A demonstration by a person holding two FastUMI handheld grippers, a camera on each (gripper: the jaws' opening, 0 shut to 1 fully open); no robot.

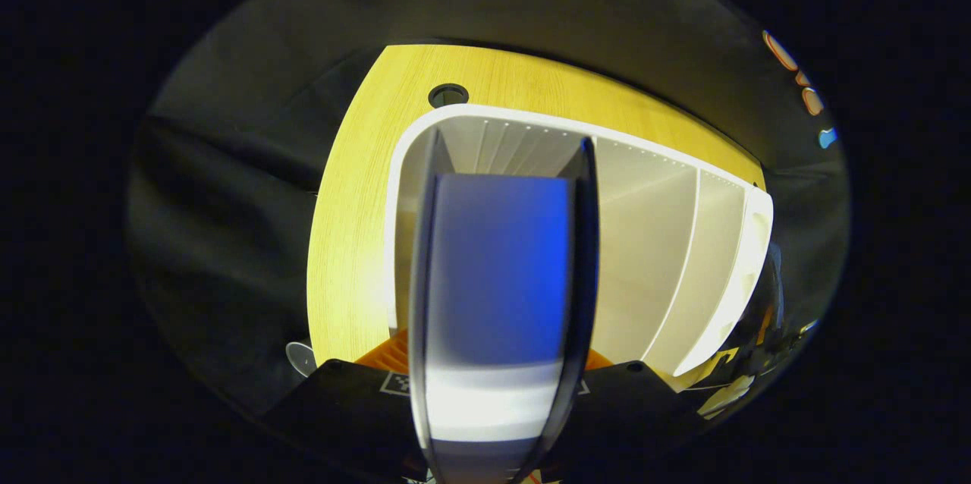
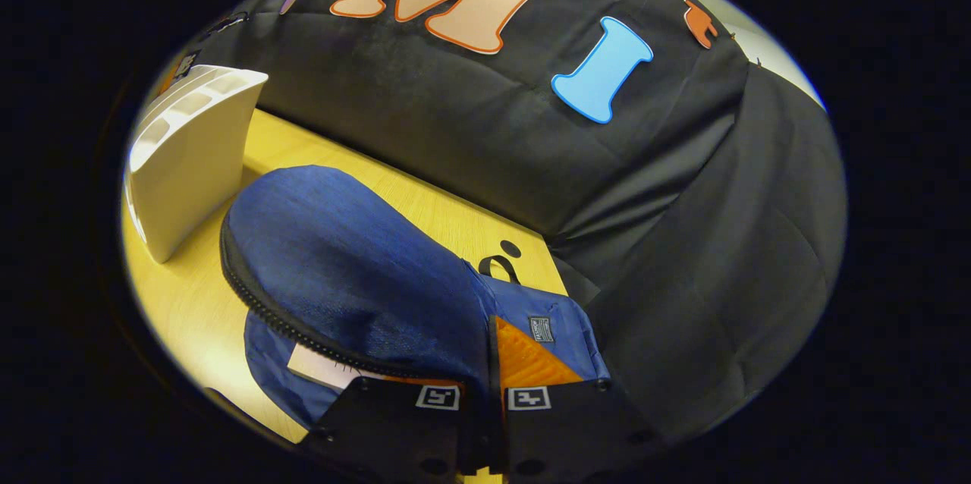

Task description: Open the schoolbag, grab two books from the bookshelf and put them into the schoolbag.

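— Gripping a blue-covered book (image 1: 497, 271) between its fingers, the left claw (image 1: 501, 393) held it edge-up right in front of its camera, didn't it?

— It did; both fingers pressed the book's sides. Just beyond stood the white bookshelf (image 1: 667, 241), its dividers bare, on the yellow table (image 1: 356, 226).

— And the right claw (image 2: 489, 423)?

— Clenched on the schoolbag (image 2: 356, 271), I judged: the fingers sat closed together with the flap's fabric pinched between them, holding the bag open. A pale book edge (image 2: 322, 366) showed inside, under the zipper (image 2: 281, 317). Farther off, the bookshelf (image 2: 190, 158) stood near the bag, with the table (image 2: 447, 218) running back to the black wall.

— So one book seemed packed, the second lifted. What could have gone wrong?

— The book might have swung or slipped, being held by a narrow pinch. Or, if the flap had sagged, its corner could have caught the zipper and missed the opening.
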